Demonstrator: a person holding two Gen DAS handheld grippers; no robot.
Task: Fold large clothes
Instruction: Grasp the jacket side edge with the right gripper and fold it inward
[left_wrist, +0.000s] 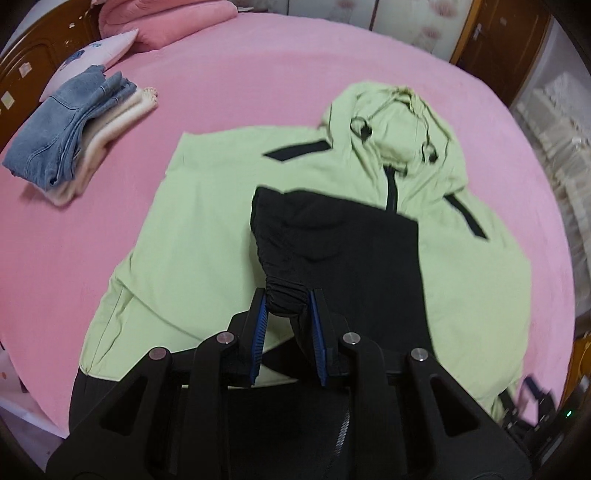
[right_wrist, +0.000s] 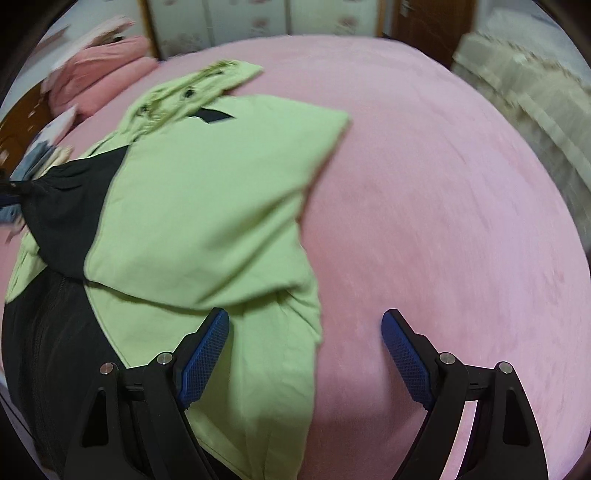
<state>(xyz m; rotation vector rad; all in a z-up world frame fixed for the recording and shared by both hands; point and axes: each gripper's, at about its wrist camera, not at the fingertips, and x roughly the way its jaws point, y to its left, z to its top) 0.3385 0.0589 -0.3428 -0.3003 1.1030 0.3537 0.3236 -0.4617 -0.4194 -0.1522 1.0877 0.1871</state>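
Observation:
A light green and black hooded jacket (left_wrist: 207, 229) lies spread on the pink bed (left_wrist: 258, 74), hood toward the far side. My left gripper (left_wrist: 286, 301) is shut on the bunched black cuff (left_wrist: 286, 297) of a sleeve and holds it over the jacket's black middle panel. In the right wrist view the jacket (right_wrist: 207, 206) fills the left half, with its green right side folded over. My right gripper (right_wrist: 304, 325) is open and empty, just above the jacket's right edge and the pink sheet (right_wrist: 443, 221).
A stack of folded clothes, blue denim on cream (left_wrist: 74, 136), sits at the bed's far left beside a white pillow (left_wrist: 96, 55) and a pink quilt (left_wrist: 166, 18). Wooden furniture (left_wrist: 498, 44) and a lace-covered surface (right_wrist: 524, 96) stand beyond the bed's right side.

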